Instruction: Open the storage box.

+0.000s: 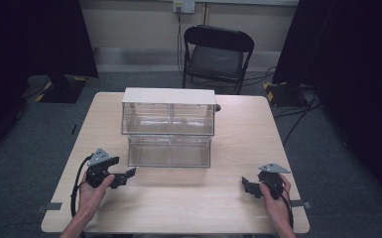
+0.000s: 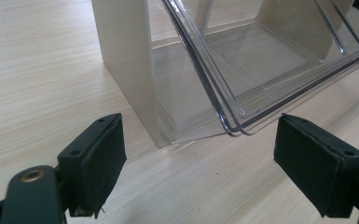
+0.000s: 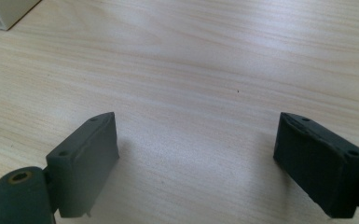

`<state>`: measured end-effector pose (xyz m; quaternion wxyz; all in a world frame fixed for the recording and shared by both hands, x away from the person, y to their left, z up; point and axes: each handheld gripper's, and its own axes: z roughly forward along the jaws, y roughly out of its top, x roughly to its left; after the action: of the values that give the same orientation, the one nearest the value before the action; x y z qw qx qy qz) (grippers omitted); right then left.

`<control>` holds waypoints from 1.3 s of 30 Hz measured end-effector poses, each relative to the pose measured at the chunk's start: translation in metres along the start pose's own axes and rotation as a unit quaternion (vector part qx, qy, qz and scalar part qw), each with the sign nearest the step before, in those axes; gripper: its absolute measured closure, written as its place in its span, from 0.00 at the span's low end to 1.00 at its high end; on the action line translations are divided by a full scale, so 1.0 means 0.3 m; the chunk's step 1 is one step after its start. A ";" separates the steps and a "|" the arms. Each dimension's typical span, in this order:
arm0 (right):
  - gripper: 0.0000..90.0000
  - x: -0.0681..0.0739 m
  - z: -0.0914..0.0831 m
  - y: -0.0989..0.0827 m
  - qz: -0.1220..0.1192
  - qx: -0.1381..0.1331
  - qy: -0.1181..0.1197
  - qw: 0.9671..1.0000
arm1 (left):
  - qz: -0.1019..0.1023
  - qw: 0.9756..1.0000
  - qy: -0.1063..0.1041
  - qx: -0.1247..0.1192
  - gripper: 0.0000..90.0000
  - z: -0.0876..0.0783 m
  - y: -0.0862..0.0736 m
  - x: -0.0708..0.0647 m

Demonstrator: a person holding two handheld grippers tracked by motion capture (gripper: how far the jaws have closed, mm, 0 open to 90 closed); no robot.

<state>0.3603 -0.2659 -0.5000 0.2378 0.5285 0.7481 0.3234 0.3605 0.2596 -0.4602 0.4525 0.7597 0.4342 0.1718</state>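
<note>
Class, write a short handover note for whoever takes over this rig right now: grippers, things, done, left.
Left gripper: open, holding nothing, aimed at the lower corner of the clear bin cabinet.
Right gripper: open, holding nothing, over bare table, apart from the cabinet.
Cabinet: mid-table, bins look empty; the lower bin sits tilted outward.
Done: nothing gripped yet.
Left: probably grasp the lower bin's front edge and move it.

A pale wooden table is set on grey carpet; a black folding chair is placed behind it, flanked by dark curtains, below a wall socket
</note>
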 end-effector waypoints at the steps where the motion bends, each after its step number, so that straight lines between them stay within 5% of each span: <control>1: 0.14 0.000 0.000 0.000 0.000 0.000 0.000 1.000 | 0.000 1.000 0.000 0.001 0.18 0.001 0.000 0.000; 10: 0.14 0.000 0.000 0.000 0.000 0.000 0.000 1.000 | -0.003 1.000 0.006 0.000 0.17 0.001 0.009 0.002; 14: 0.14 0.000 0.000 0.000 0.000 0.000 0.000 1.000 | -0.019 1.000 0.004 -0.016 0.18 -0.006 0.013 0.005; 22: 0.14 0.000 0.000 0.000 0.000 0.000 0.000 1.000 | -0.003 1.000 0.001 -0.009 0.19 -0.009 0.020 0.009; 39: 0.13 0.000 0.003 0.003 0.001 0.002 0.000 1.000 | -0.002 1.000 -0.008 -0.013 0.18 -0.010 0.052 0.003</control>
<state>0.3615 -0.2656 -0.5001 0.2368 0.5293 0.7483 0.3222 0.3670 0.2586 -0.4456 0.4658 0.7542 0.4304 0.1702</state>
